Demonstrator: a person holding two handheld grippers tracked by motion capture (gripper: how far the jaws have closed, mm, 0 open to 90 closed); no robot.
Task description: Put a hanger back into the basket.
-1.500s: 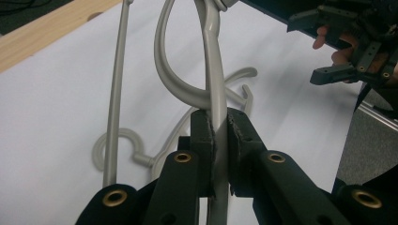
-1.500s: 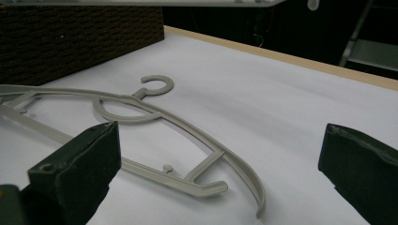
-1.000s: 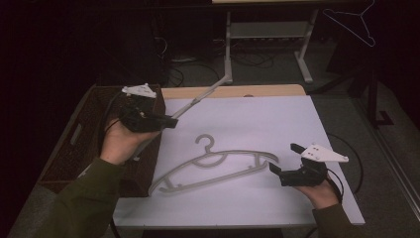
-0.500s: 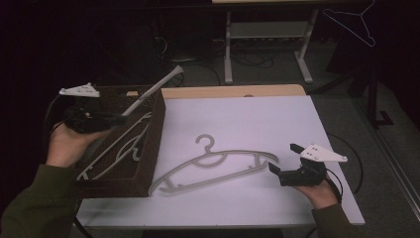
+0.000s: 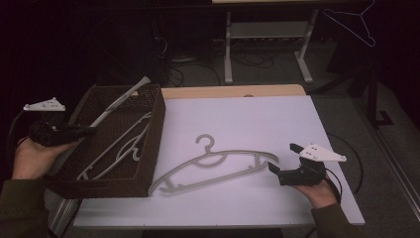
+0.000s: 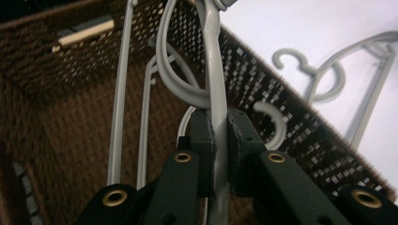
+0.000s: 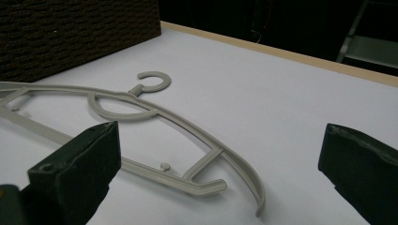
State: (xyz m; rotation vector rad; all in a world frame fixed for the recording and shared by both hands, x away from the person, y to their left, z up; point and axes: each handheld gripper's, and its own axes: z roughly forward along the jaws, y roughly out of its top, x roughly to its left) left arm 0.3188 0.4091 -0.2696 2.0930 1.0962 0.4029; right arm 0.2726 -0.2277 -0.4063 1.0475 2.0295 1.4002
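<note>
My left gripper (image 6: 218, 136) pinches a grey hanger (image 6: 213, 70) over the brown basket (image 5: 153, 144) at frame left — the clamp itself reads clearly from its own view. My right gripper (image 7: 216, 173) is spread wide, the second hanger (image 7: 141, 112) lying flat on the white table (image 5: 257, 124) just ahead.

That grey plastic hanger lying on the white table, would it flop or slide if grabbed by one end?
The grey plastic hanger looks thin but rigid, so it probably stays stiff. Its slim open frame suggests it's light. Lying flat on the smooth white table, it may skid when nudged.
</note>
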